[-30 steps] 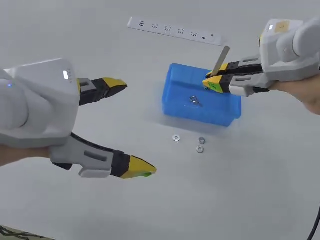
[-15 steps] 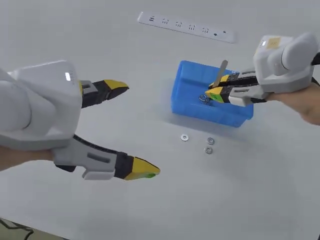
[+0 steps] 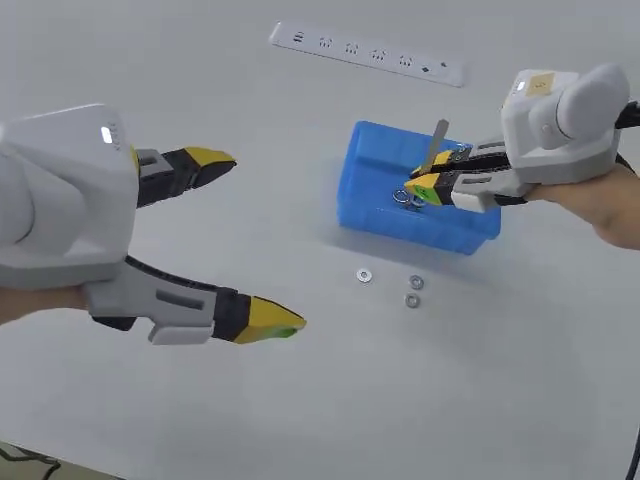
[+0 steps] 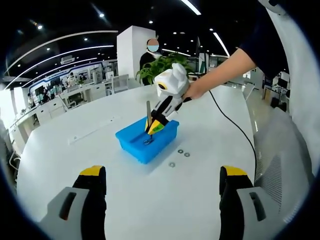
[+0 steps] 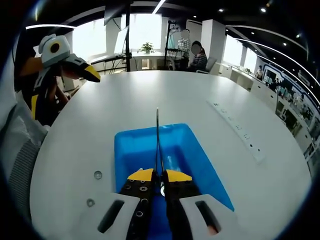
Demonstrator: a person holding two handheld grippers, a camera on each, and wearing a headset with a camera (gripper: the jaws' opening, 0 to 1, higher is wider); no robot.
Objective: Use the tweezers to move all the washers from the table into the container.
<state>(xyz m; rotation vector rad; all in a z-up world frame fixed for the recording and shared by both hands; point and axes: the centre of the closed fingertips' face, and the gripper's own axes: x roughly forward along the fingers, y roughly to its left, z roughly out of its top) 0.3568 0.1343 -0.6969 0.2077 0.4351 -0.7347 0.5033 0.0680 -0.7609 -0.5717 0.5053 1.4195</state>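
The left gripper (image 3: 240, 243) hovers at the near left, its two yellow-tipped jaws spread wide apart and pointing right. The right gripper (image 3: 422, 186), held in a bare hand (image 3: 598, 205) on an outstretched arm (image 4: 227, 67), points left and slightly down, jaws pinched together on tweezers (image 3: 437, 143).

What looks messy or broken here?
Nothing looks broken or spilled. Three washers lie loose on the table beside the blue container, just not moved in yet. The right gripper holds the tweezers over the container.
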